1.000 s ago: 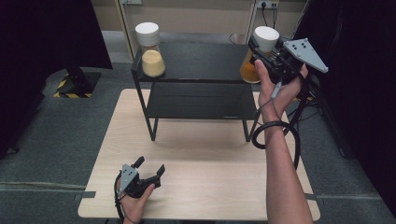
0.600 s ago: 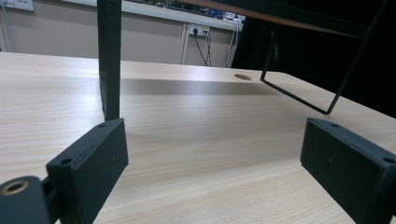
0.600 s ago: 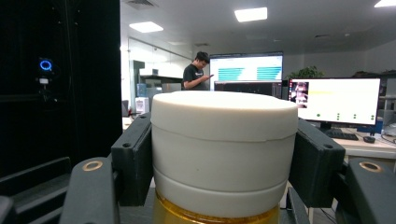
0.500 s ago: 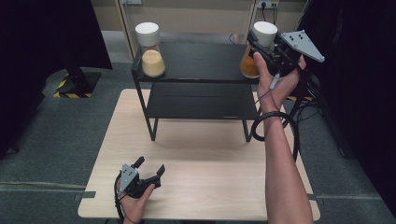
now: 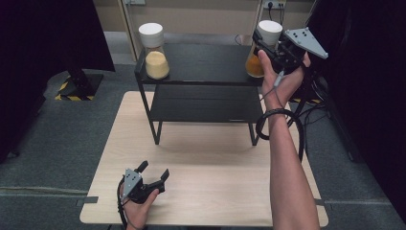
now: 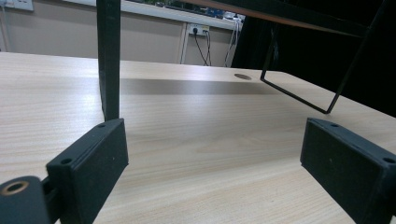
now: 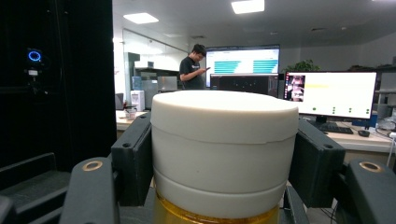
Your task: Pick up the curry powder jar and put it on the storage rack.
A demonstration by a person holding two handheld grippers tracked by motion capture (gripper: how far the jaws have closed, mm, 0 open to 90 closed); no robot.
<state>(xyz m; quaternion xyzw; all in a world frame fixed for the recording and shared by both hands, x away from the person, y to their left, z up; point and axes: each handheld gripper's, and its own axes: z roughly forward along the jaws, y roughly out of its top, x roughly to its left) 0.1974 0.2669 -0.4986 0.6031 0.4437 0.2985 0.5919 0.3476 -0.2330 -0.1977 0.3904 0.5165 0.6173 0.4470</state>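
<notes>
Two glass jars with white lids stand on the top of a black two-level shelf (image 5: 201, 62). The left jar (image 5: 154, 50) holds pale yellow grains. At the shelf's right end, the jar (image 5: 262, 48) with orange contents has my right gripper (image 5: 266, 45) shut on its white lid (image 7: 224, 149); both black pads press the lid's sides in the right gripper view. My left gripper (image 5: 154, 171) rests low on the wooden table (image 5: 210, 163) near its front left, jaws wide open with bare tabletop between them (image 6: 215, 154).
The shelf's thin black legs (image 6: 109, 60) stand on the table just ahead of the left gripper. A cable (image 5: 282, 127) loops by the right forearm. A person stands among lit monitors (image 7: 331, 93) far behind the jar.
The right gripper with the orange jar has shifted slightly up and back along the shelf's right end. The left gripper has stayed still.
</notes>
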